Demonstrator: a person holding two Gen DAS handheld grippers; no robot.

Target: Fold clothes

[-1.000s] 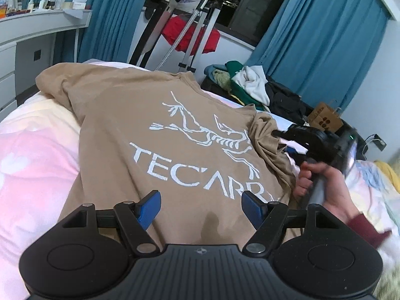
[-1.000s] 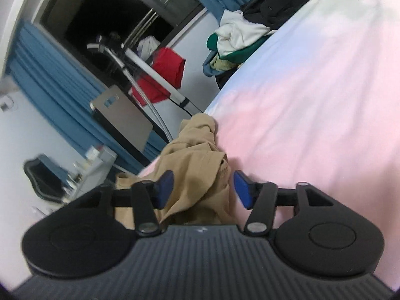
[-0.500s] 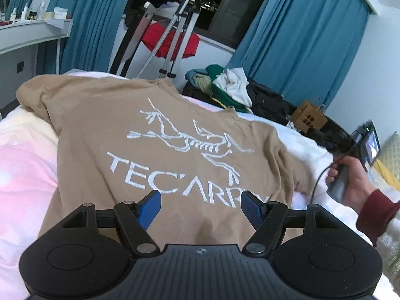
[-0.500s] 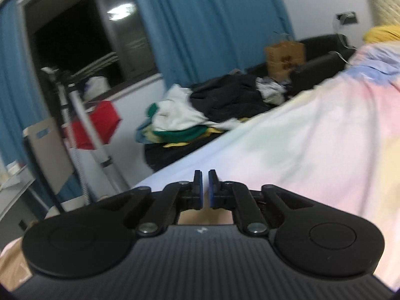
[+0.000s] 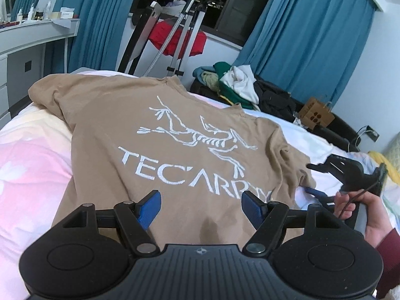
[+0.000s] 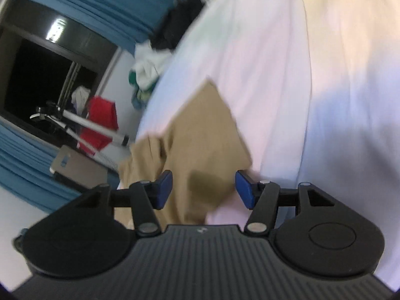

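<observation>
A tan T-shirt (image 5: 155, 135) with a white bird-skeleton print and white lettering lies spread flat on the bed, back side up. My left gripper (image 5: 201, 206) is open and empty, hovering over the shirt's lower hem. My right gripper (image 6: 203, 187) is open and empty, just above the shirt's right sleeve (image 6: 200, 137), which lies flat on the sheet. In the left wrist view the right gripper (image 5: 313, 180) sits at the sleeve's edge, held by a hand.
The bed (image 5: 27, 165) has a pink and white pastel sheet. A pile of clothes (image 5: 237, 85) lies beyond the far edge, with a garment steamer stand (image 5: 185, 32) and a red cloth. A white desk (image 5: 30, 37) stands at left. Blue curtains cover the walls.
The bunched right sleeve was pulled out and laid flat. My right gripper shut half a second ago, is open now, and has turned down toward the sleeve. My left gripper stayed open.
</observation>
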